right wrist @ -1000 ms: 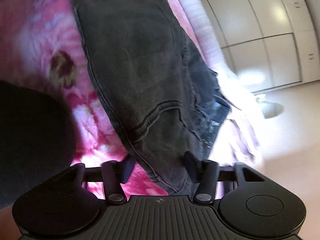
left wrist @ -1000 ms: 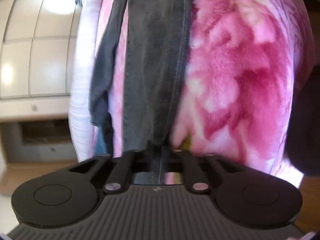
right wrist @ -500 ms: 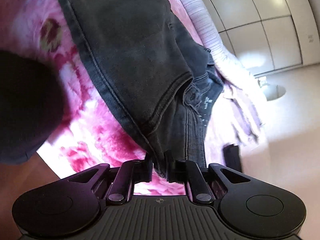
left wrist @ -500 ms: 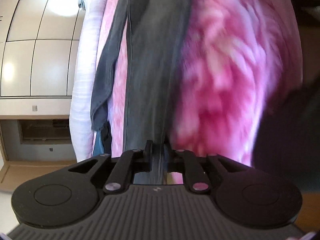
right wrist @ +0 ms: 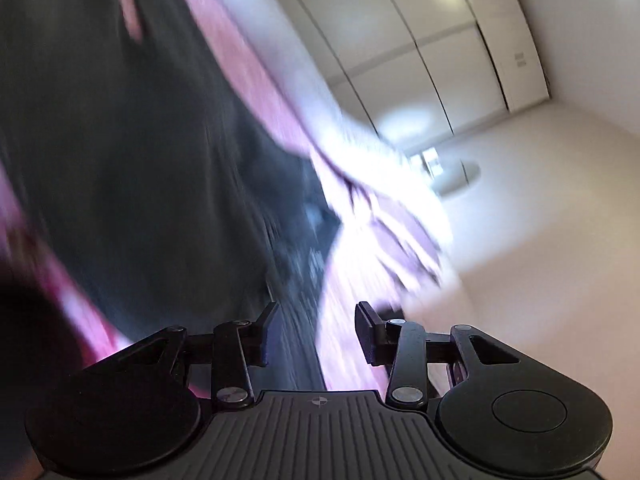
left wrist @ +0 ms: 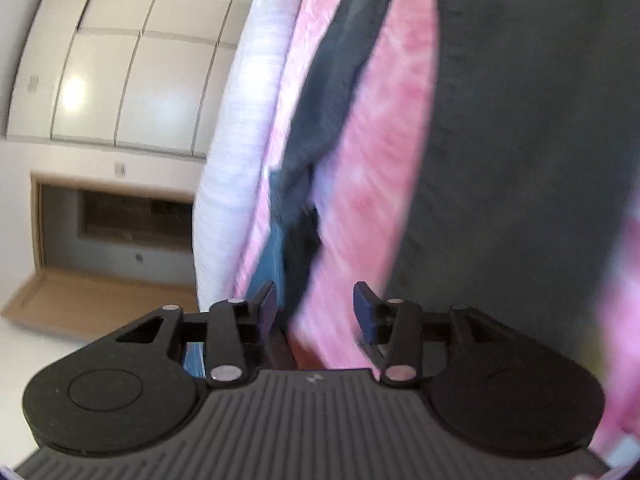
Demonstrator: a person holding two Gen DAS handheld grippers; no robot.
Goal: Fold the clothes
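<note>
Dark grey jeans [left wrist: 520, 152] lie on a pink fleece blanket [left wrist: 380, 168]; a second fold of them [left wrist: 320, 92] runs to the left. My left gripper [left wrist: 315, 306] is open and empty, its fingers over the blanket beside the jeans. In the right wrist view the jeans [right wrist: 132, 152] fill the left, strongly blurred. My right gripper [right wrist: 317, 328] is open with nothing between its fingers, just over the jeans' edge.
A white striped bedcover [left wrist: 236, 132] hangs at the bed's side. White wardrobe doors [left wrist: 132, 64] and a wooden-framed recess [left wrist: 116, 220] stand beyond; the doors also show in the right wrist view [right wrist: 432, 44]. A crumpled pale cloth [right wrist: 392, 208] lies by the jeans.
Both grippers were shut on the jeans half a second ago and have opened and let go. Both views have swung; the right one is blurred by motion.
</note>
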